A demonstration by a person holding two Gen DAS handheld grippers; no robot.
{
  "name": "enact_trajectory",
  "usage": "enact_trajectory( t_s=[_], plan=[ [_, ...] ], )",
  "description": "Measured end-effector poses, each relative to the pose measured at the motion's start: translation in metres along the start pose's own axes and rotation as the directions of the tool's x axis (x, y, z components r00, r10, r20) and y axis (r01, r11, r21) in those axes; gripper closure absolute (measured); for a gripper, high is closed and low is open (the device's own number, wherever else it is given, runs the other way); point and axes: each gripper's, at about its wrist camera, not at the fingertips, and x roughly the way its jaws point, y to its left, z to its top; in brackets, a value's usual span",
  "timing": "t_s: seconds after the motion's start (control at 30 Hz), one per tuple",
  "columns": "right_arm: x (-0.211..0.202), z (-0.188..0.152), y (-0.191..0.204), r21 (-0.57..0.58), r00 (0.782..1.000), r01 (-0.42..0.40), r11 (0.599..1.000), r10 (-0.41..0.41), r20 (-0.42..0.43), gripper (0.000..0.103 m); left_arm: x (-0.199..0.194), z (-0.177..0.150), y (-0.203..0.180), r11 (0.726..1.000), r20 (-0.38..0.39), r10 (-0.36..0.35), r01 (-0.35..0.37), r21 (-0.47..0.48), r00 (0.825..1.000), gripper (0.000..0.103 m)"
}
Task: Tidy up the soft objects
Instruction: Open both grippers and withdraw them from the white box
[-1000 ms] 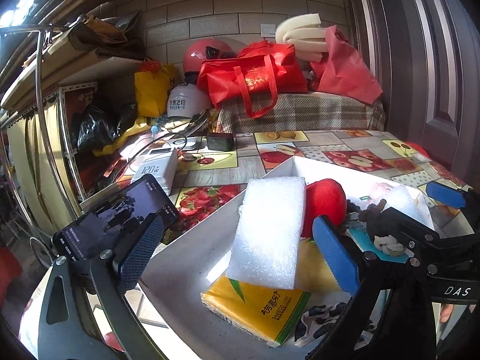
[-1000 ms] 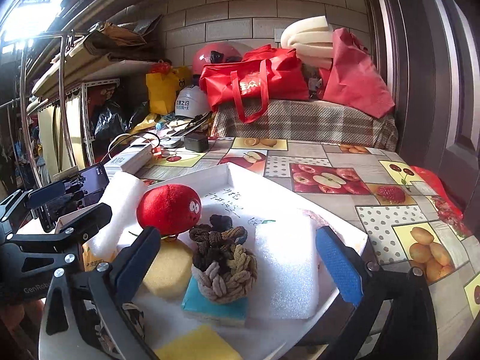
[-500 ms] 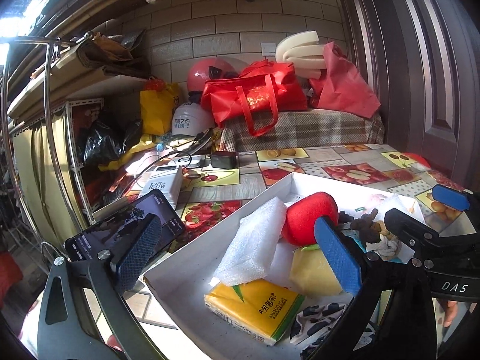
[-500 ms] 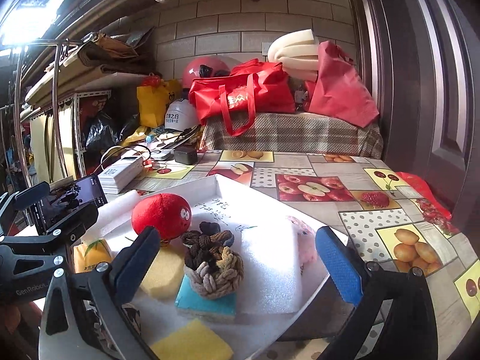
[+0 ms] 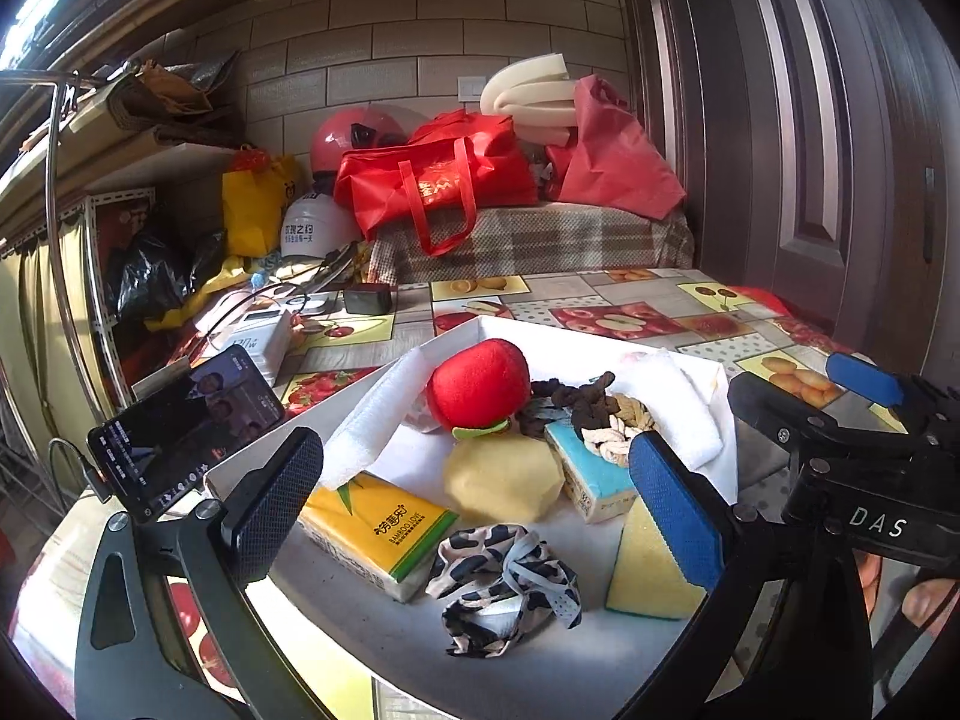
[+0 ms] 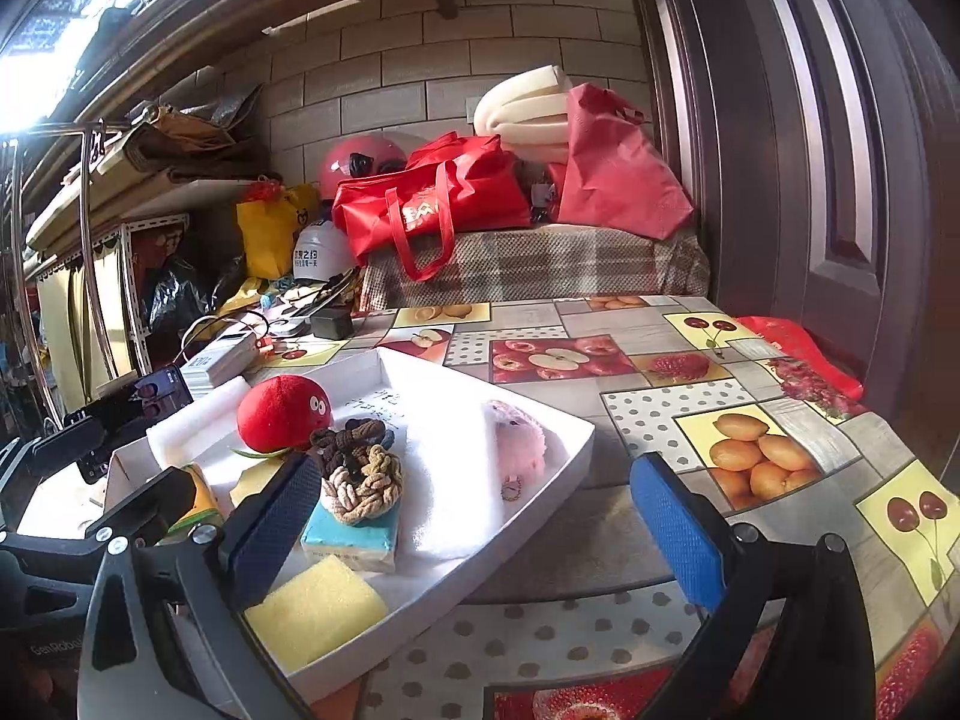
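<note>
Your left gripper [image 5: 474,507] is spread wide with nothing in it, hanging over the near end of the shallow white cardboard tray [image 6: 558,468]. Your right gripper [image 6: 474,516] is just as wide and empty, straddling the tray's right rim, so half of it is over bare table.

All the soft stuff is in the tray: yellow tissue pack [image 5: 375,531] reading "BAMBOO LOVE", leopard-print fabric scrunchie [image 5: 507,579], yellow sponge wedge [image 5: 645,570], round yellow sponge [image 5: 504,477], red plush ball with eyes [image 6: 282,414], knotted rope bundle [image 6: 360,477] sitting on a teal-topped tissue pack [image 6: 354,534], fuzzy pink plush [image 6: 519,435] and white foam sheet [image 5: 366,420] leaning along the left wall. Pretty crowded, though the near corner's bare.

"DAS" is printed on the right gripper's body. There's handwriting on the tray floor, unreadable. A black phone [image 5: 186,426] stands just left of the tray. Fruit-print tablecloth [image 6: 744,420], brick wall, red tote bag [image 5: 432,183] behind.
</note>
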Motion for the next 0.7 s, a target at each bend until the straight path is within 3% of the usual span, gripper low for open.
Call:
enact_trajectory(
  t_s=[0.2,0.47,0.6,0.7],
  plan=[
    [-0.019,-0.007,-0.009,-0.026,1.000,0.018,0.999,-0.018,-0.013,0.000,-0.009,-0.003,-0.013,0.998,-0.016,-0.054,0.055,0.015,0.998,0.000],
    [-0.044,-0.017,-0.045,0.047,0.996,0.022,0.999,-0.018,-0.082,0.000,-0.026,-0.009,-0.030,0.998,-0.021,-0.039,0.040,0.050,0.999,0.000],
    [-0.070,-0.018,-0.073,0.140,0.998,0.060,0.988,-0.056,-0.034,0.000,-0.034,-0.010,-0.033,0.998,-0.004,-0.007,0.007,0.060,1.000,0.000],
    [-0.092,-0.022,-0.077,0.126,0.998,0.057,0.990,-0.058,-0.001,0.000,-0.036,-0.010,-0.034,0.998,0.008,0.025,-0.025,0.052,1.000,0.000]
  ],
)
